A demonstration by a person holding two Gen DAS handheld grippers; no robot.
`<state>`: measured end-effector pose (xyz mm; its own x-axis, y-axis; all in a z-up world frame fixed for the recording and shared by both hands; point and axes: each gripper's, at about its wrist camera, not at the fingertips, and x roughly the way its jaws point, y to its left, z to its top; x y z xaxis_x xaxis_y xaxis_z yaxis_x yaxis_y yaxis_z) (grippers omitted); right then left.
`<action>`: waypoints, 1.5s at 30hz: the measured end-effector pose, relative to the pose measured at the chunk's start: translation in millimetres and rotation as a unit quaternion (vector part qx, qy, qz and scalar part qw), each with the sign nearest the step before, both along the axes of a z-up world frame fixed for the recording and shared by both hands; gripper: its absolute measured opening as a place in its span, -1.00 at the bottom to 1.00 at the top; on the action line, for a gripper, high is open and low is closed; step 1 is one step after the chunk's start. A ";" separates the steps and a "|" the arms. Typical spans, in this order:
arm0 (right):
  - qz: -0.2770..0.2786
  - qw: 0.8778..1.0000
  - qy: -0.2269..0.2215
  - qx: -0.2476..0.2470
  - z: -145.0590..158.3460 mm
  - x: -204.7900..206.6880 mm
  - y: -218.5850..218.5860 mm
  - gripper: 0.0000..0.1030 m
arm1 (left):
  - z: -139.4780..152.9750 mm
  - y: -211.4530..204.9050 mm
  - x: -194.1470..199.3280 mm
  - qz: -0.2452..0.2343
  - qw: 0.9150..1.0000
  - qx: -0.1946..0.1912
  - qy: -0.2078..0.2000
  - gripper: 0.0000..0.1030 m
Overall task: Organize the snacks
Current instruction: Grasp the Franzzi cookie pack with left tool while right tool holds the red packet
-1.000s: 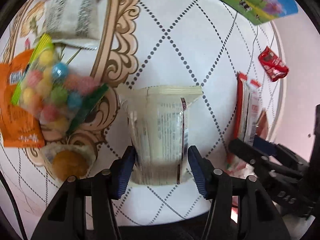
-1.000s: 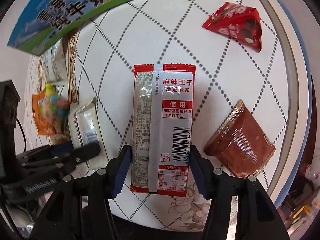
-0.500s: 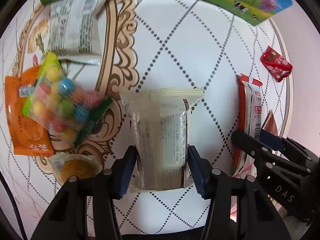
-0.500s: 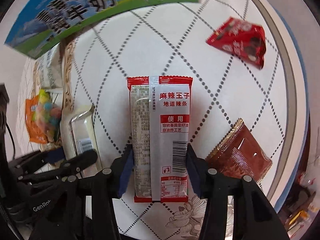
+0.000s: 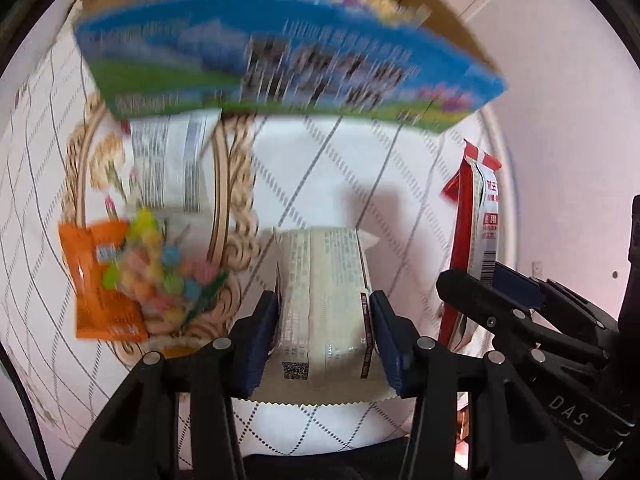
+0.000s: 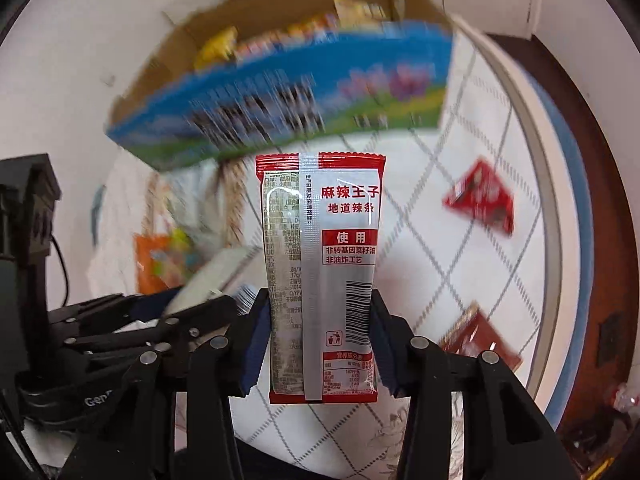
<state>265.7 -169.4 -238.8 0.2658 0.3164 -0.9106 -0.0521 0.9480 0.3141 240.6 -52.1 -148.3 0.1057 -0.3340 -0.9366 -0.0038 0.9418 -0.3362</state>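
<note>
White bench (image 6: 472, 184) with dotted grey diamond lattice; blue-and-green box (image 6: 280, 104); red-and-silver packet (image 6: 322, 276); cream packet (image 5: 324, 300); orange packet (image 5: 100, 308); bag of multicoloured candies (image 5: 160, 276).

A home — patterned round table (image 6: 496, 128), snack-filled cardboard box (image 6: 280, 20).

Round table (image 6: 472, 184) under a white cloth with a dotted diamond pattern. Behind the table, pale wall (image 6: 72, 56). At its right edge, dark wooden furniture (image 6: 600, 184).
</note>
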 end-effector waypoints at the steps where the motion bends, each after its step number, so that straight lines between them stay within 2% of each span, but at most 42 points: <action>1: 0.000 1.000 -0.009 0.005 10.3 4.0 -0.6 -0.06 | 9.9 1.5 4.3 0.002 1.000 -0.003 -0.009 -0.16; 3: -0.002 1.000 -0.027 0.015 30.3 13.4 -5.2 -0.06 | 28.6 4.5 14.1 0.003 1.000 -0.009 -0.025 -0.24; 5: -0.005 0.999 -0.045 0.026 48.8 23.4 -7.9 -0.06 | 47.8 10.4 25.3 0.007 0.999 -0.022 -0.039 -0.44; 8: -0.003 0.997 -0.064 0.030 66.3 42.9 -6.8 -0.06 | 71.7 15.3 47.7 0.006 0.997 -0.028 -0.066 -0.44; 10: -0.002 0.997 -0.070 0.025 69.9 49.5 -11.6 -0.06 | 73.0 13.5 60.0 -0.018 0.998 -0.024 -0.059 -0.41; 12: -0.006 0.997 -0.067 0.025 68.4 53.8 -12.5 -0.06 | 55.0 9.7 63.3 -0.034 0.998 -0.052 -0.023 -0.24; 14: -0.008 0.998 -0.054 0.024 56.3 53.3 -13.8 -0.06 | 17.9 8.4 61.9 -0.051 0.997 -0.047 0.018 -0.05; 15: -0.009 0.999 -0.047 0.024 49.1 52.2 -14.6 -0.06 | -4.1 7.4 56.9 -0.049 0.997 -0.035 0.048 -0.05; 18: -0.017 0.999 -0.019 0.020 17.7 43.6 -20.7 -0.06 | -44.4 12.8 47.8 -0.019 0.996 -0.028 0.088 -0.05; 20: -0.030 0.999 0.005 0.021 -5.2 37.9 -27.3 -0.06 | -59.6 12.3 44.1 -0.008 0.996 -0.033 0.088 -0.05; 22: -0.040 0.999 0.023 0.023 -23.9 33.4 -33.5 -0.06 | -69.9 4.6 42.6 -0.014 0.996 -0.005 0.089 -0.05; 23: -0.046 0.998 0.032 0.022 -32.7 30.4 -36.3 -0.06 | -73.3 -0.7 43.0 -0.023 0.996 -0.001 0.086 0.02; 24: -0.049 0.998 0.039 0.022 -38.9 28.8 -38.0 -0.06 | -76.1 -8.0 44.0 -0.035 0.996 0.005 0.084 0.22; 25: -0.052 0.997 0.046 0.023 -45.4 26.3 -40.3 -0.06 | -76.5 -12.5 45.6 -0.042 0.996 0.009 0.082 0.29; 28: -0.057 0.997 0.055 0.020 -55.2 19.5 -44.0 -0.06 | -76.5 -24.5 49.7 -0.062 0.995 0.036 0.066 0.32; 31: -0.057 0.997 0.054 0.021 -54.5 14.1 -45.0 -0.06 | -73.8 -23.6 53.9 -0.051 0.997 0.044 0.049 0.24; 33: -0.057 0.997 0.050 0.023 -50.4 12.5 -45.3 -0.06 | -70.5 -20.8 55.0 -0.045 0.997 0.054 0.044 -0.08; 35: -0.055 0.997 0.041 0.023 -44.1 10.7 -45.4 -0.06 | -68.2 -16.4 58.1 -0.043 0.997 0.046 0.042 -0.08; 37: -0.052 0.998 0.036 0.025 -39.3 11.8 -44.8 -0.06 | -68.5 -16.0 58.6 -0.054 0.996 0.054 0.040 -0.04; 39: -0.047 0.998 0.032 0.024 -36.0 12.1 -43.0 -0.06 | -72.9 -15.6 58.6 -0.058 0.996 0.053 0.041 0.23; 42: -0.040 0.998 0.031 0.026 -33.2 13.4 -40.0 -0.06 | -102.7 -18.4 57.3 -0.081 0.993 0.051 0.067 0.33; 45: -0.035 0.999 0.033 0.025 -34.2 13.0 -35.3 -0.06 | -111.9 -16.7 58.0 -0.087 0.993 0.043 0.063 0.35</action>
<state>278.7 -204.7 -273.0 0.2296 0.3437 -0.9106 0.0360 0.9319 0.3608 298.6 -68.9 -260.2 -0.0667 -0.2544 -0.9648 0.1251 0.9572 -0.2610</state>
